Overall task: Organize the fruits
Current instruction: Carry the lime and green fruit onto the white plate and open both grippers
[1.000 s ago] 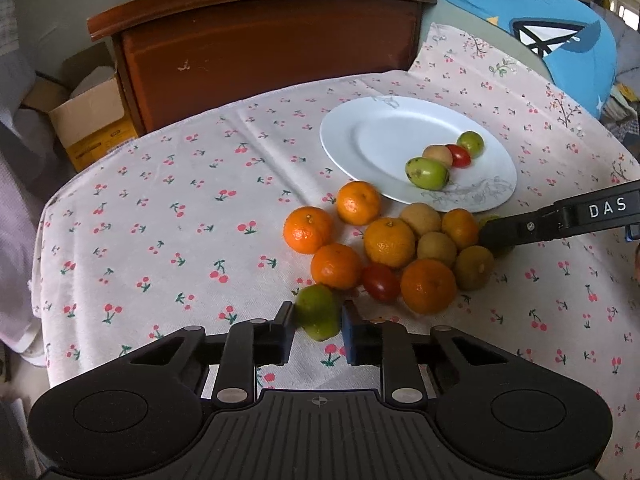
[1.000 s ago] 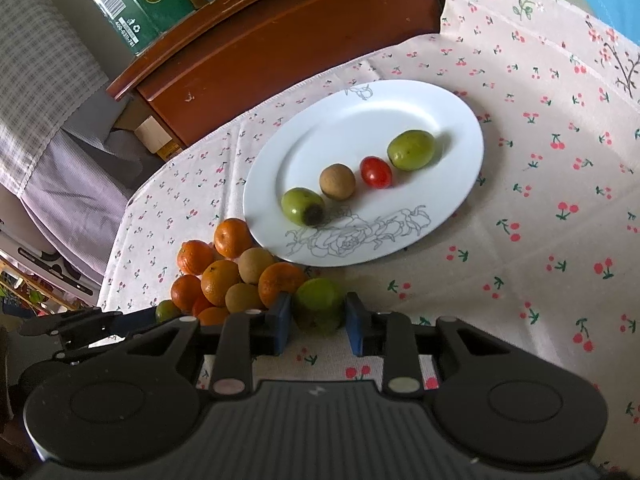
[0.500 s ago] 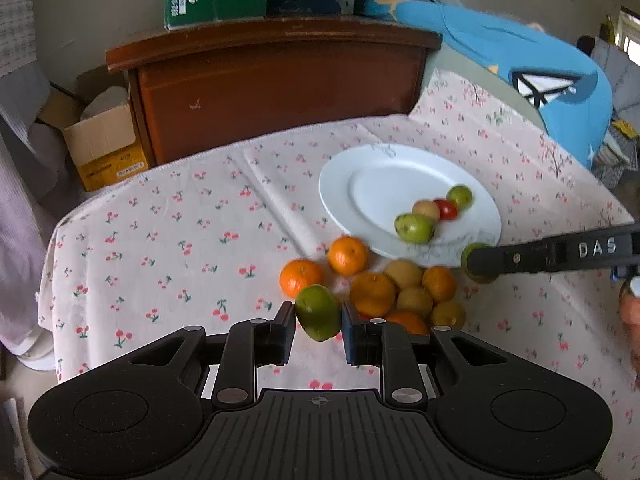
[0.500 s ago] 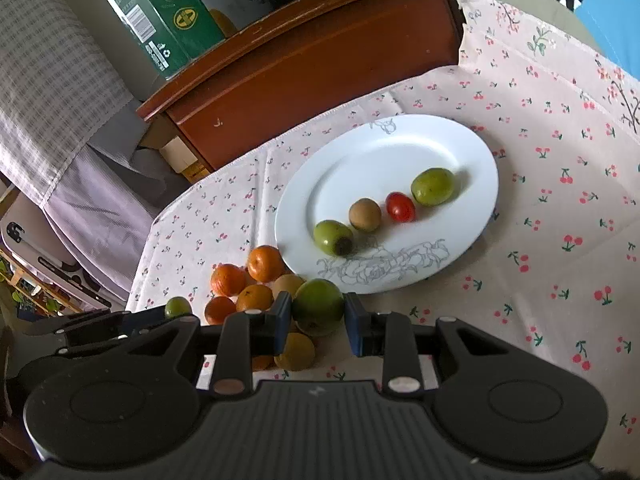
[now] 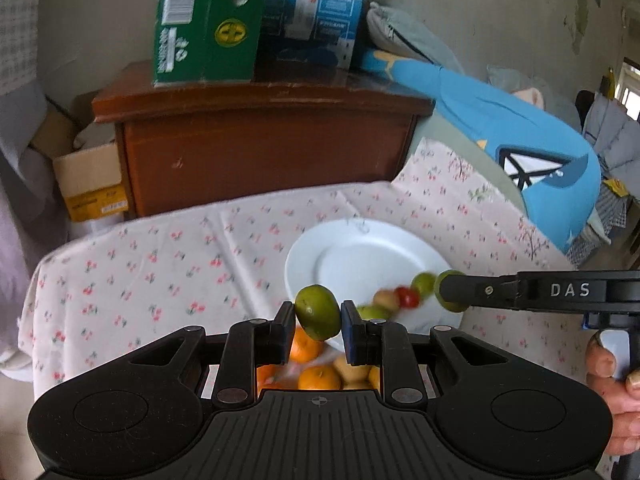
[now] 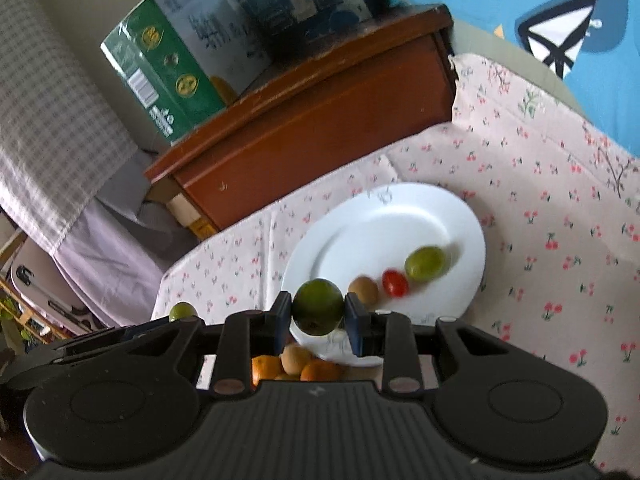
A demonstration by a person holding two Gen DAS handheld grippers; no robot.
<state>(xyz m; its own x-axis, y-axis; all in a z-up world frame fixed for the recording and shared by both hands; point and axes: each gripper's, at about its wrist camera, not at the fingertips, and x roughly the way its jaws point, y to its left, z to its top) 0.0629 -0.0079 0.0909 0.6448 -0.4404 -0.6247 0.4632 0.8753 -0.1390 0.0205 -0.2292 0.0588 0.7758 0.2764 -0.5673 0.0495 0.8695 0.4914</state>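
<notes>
Green fruit fills both our grips: left gripper [image 5: 318,317] clamps one green fruit [image 5: 318,316], right gripper [image 6: 318,314] another [image 6: 317,307]. We judge both are mid-carry; next, lowering them onto the plate [image 6: 376,220], near its front edge.

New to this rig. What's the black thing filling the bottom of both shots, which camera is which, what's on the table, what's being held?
There is no robot arm here. A person holds a two-finger gripper in each hand, and each gripper carries a fisheye camera looking forward along its fingers. The black ribbed shape at the bottom is the gripper's own body.

The left wrist view shows the left gripper shut on a green fruit. The black bar marked DAS at its right is the right gripper, seen from the side, with the person's hand on its handle.

The right wrist view shows the right gripper shut on a darker green fruit.

On the cherry-print tablecloth sits a white plate holding a row of small fruits, including a red tomato. A pile of oranges lies beside it, mostly hidden behind the grippers.
</notes>
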